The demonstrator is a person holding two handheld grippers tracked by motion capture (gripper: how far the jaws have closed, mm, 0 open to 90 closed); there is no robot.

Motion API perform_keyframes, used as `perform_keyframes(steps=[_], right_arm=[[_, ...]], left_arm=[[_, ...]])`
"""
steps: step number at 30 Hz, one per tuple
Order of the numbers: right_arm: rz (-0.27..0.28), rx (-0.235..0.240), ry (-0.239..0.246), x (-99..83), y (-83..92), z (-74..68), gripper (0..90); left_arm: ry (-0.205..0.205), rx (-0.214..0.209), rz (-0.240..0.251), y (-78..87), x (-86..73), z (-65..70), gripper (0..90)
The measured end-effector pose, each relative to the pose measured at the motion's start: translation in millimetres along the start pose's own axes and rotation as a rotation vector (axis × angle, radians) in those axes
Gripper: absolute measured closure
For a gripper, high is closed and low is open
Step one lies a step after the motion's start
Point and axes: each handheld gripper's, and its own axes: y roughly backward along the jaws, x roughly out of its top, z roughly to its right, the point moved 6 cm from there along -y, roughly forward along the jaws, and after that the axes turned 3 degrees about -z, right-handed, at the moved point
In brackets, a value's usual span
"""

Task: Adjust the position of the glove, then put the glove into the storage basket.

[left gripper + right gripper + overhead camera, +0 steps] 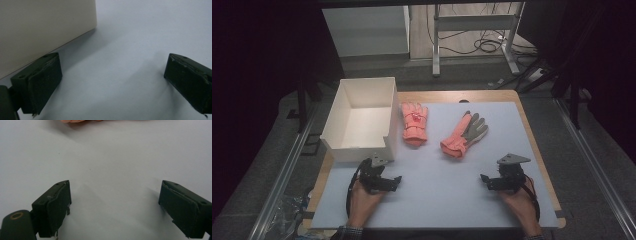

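At nine o'clock on the table (437,200), my left gripper (382,181) rests released beside the white box (362,120). Two pink gloves (414,122) (463,134) lie at twelve, untouched. My right gripper (502,181), at three, is released too. I judge nothing has begun; next I must reach a glove.

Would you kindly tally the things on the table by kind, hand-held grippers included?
Pink gloves: 2, one beside the box, one with its grey palm up
White box: 1
Hand-held grippers: 2, left and right
Total: 5
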Motion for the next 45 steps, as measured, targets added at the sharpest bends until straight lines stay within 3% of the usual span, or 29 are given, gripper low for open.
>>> perform_keyframes(steps=[24, 27, 34, 39, 41, 45], right_arm=[[-0.026, -0.004, -0.014, 3.4, 1.4, -0.7, 13.2], [-0.014, 0.044, -0.059, 9.6, 3.8, -1.8, 13.5], [-0.006, 0.017, -0.031, 22.7, 10.6, 0.3, 16.8], [0.016, 0.028, -0.015, 37.1, 13.4, 3.2, 22.5], [0.003, 0.049, 0.021, 42.7, 10.9, 5.3, 29.8], [0.010, 0.054, 0.019, 52.8, 5.6, 8.8, 34.7]], left_arm=[[-0.001, 0.002, 0.000, 0.0, -0.1, 0.0, 1.4], [-0.001, 0.002, 0.000, 0.0, -0.1, 0.0, 1.5], [0.000, 0.001, 0.001, 0.0, -0.1, 0.0, 1.5], [0.000, 0.001, 0.001, 0.0, -0.1, 0.0, 1.5], [0.001, 0.001, 0.001, 0.0, -0.1, 0.0, 1.5], [0.001, 0.001, 0.001, 0.0, -0.1, 0.0, 1.5]])
